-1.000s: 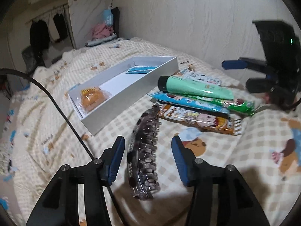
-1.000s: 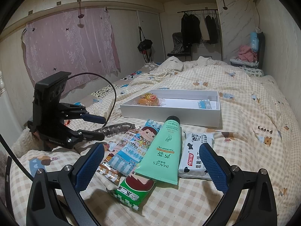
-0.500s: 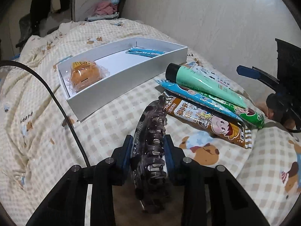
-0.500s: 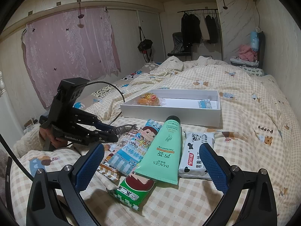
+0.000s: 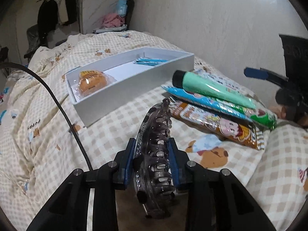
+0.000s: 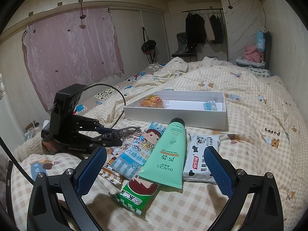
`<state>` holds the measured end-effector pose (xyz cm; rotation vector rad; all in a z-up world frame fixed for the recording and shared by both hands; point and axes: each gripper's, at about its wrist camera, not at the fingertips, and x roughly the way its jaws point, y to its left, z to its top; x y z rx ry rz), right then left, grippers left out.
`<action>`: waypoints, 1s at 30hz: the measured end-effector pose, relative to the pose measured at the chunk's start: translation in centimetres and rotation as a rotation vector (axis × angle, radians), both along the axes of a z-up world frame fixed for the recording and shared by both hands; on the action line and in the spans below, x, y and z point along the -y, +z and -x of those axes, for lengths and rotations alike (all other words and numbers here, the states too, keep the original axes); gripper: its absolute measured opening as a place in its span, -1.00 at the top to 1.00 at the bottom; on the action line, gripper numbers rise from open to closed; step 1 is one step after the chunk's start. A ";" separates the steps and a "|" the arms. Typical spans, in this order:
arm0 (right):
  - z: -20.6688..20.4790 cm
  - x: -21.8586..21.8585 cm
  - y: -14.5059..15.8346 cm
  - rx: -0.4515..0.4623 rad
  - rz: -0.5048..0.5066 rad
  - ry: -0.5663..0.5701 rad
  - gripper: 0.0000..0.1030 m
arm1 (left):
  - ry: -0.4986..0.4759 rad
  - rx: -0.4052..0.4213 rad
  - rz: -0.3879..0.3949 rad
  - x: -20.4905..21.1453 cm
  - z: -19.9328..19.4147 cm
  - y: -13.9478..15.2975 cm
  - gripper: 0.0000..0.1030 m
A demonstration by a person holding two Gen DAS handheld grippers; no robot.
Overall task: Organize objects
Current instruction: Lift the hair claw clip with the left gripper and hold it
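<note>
Hair claw clip (image 5: 154,154), lying on the quilt (image 5: 48,134) beside the snack packets (image 5: 217,123), is sitting pinched in your left gripper (image 5: 152,161); be lifting level toward the white box (image 5: 134,86).

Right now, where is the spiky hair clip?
In the left wrist view, the hair clip sits low in the middle, pinched between the left gripper's blue fingers, just before the white box.

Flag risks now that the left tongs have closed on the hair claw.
1. Left tongs pinch the hair claw near one end; the long free end could swing or slip on lifting.
2. The claw's tip sits beside the brown snack pack; it may drag it.
3. The white box wall could catch the claw.
</note>
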<state>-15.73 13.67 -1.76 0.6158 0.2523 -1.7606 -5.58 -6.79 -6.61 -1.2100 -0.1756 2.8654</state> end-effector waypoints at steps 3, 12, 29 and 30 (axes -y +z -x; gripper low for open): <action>0.1 0.1 -0.1 0.003 0.000 -0.001 -0.97 | 0.068 -0.010 0.052 0.1 -0.1 0.7 0.31; 0.0 0.1 0.0 0.008 -0.001 0.001 -0.97 | 0.125 -0.092 -0.004 0.5 0.7 4.9 0.31; 0.1 -0.1 0.2 0.022 -0.003 0.007 -0.97 | 0.046 -0.259 -0.107 -2.6 -1.0 4.9 0.31; 0.1 -0.1 0.2 0.027 -0.002 0.008 -0.97 | 0.048 -0.259 -0.106 -2.6 -1.1 4.8 0.31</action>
